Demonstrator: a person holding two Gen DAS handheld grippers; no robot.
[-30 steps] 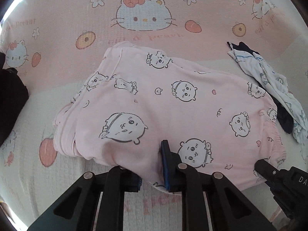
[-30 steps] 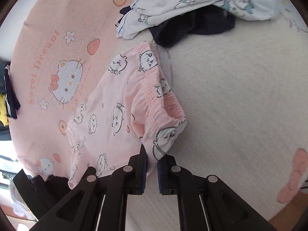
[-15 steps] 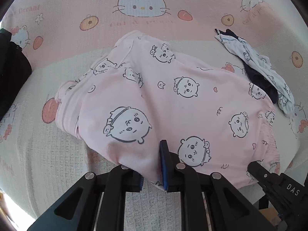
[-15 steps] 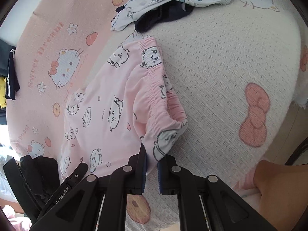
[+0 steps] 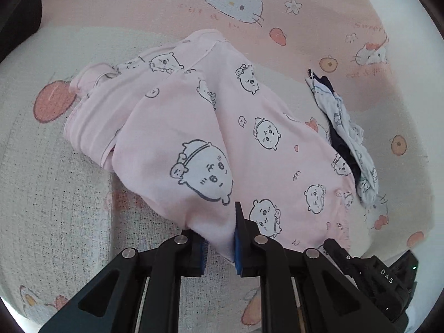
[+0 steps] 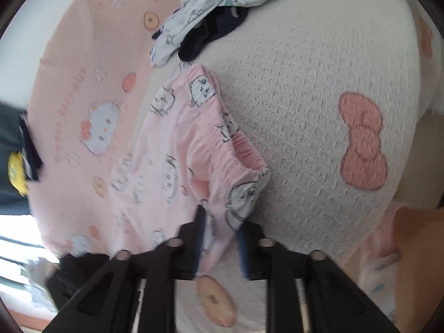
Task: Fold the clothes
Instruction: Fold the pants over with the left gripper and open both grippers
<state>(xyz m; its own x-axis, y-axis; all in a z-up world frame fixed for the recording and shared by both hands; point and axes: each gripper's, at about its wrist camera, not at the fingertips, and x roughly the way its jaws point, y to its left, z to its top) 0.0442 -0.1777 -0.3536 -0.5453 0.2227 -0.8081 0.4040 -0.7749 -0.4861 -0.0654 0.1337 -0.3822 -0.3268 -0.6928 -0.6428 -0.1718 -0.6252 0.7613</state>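
**Pink pants on a bed, one gripper clamped, the other letting go**

Left wrist view: pink pants (image 5: 211, 138) printed with cartoon faces fill the middle of the frame, lying rumpled on a bed cover (image 5: 55, 208) patterned with cats and bows. The left gripper (image 5: 219, 238) sits at lower centre, its jaws closed on a fold of the pants' near edge. A white and navy heap of clothes (image 5: 349, 138) lies at the right, touching the pants' far edge. The right gripper (image 5: 369, 272) shows at lower right.

Right wrist view, blurred: the pants' gathered waistband (image 6: 238, 144) runs from centre down to the right gripper (image 6: 219, 238) at lower centre. Its jaws are opening, with the waistband corner hanging loose between them. The heap (image 6: 211, 8) lies at top centre. A yellow and dark item (image 6: 19, 172) sits at the left edge.
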